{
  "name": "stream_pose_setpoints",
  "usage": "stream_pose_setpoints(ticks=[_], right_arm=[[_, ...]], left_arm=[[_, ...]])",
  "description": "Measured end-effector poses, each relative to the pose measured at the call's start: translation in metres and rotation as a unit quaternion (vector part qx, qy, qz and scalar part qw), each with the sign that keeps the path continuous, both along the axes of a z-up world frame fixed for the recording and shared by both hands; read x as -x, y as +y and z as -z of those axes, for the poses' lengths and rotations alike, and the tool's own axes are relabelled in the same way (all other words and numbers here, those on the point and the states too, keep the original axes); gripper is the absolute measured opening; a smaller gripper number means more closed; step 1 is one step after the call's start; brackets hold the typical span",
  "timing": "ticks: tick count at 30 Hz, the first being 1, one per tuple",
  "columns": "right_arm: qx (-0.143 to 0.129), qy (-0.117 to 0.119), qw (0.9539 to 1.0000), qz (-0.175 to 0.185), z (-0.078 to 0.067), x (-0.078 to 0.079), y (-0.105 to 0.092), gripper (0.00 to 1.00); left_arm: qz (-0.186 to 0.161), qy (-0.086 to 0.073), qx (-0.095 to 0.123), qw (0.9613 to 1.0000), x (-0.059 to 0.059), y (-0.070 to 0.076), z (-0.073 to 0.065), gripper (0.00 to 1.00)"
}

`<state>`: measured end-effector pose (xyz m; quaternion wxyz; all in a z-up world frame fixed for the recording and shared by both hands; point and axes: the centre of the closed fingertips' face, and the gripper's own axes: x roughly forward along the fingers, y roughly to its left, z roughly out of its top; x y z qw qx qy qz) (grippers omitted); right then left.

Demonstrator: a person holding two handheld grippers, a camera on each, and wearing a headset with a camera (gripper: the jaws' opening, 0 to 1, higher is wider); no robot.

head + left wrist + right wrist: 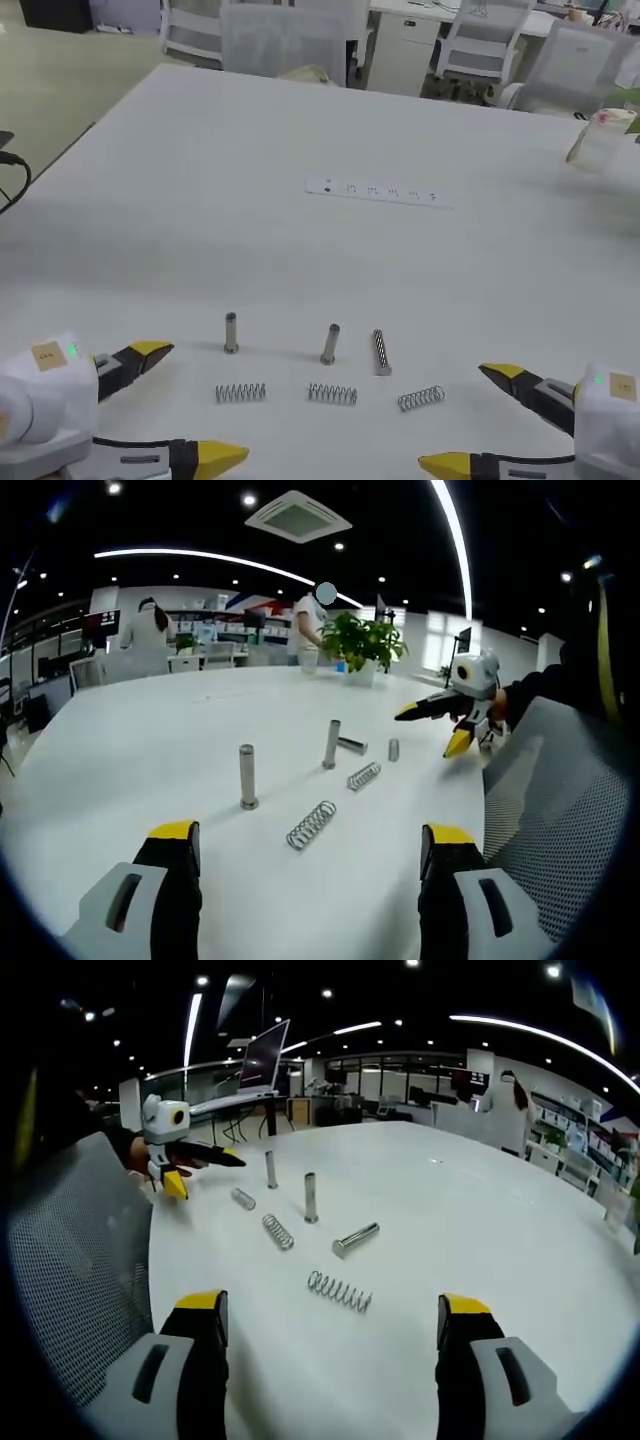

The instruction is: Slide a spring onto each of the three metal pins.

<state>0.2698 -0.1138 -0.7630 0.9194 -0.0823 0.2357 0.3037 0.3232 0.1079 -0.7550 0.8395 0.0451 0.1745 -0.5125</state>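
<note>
At the bottom corners of the head view, the left gripper (185, 403) and the right gripper (470, 418) hang over the white bench (150, 220). Each has its yellow-tipped jaws spread wide and holds nothing. Between them three springs lie in a row: left spring (241, 393), middle spring (332, 394), right spring (421, 398). Just above the row the left pin (231, 333) and middle pin (330, 344) stand upright; the third pin (381, 352) lies flat to their right. Higher, near frame centre, lies a white power strip (380, 192). Office chairs (280, 35) line the top edge.
</note>
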Motion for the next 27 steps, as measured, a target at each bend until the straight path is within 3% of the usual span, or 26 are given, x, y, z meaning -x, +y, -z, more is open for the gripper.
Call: stream_pose_setpoints(ticks=[27], right_arm=[[0.02, 0.008, 0.9995, -0.022, -0.009, -0.035, 0.004, 0.8]], left_arm=[[-0.005, 0.0, -0.002, 1.0, 0.001, 0.003, 0.001, 0.87]])
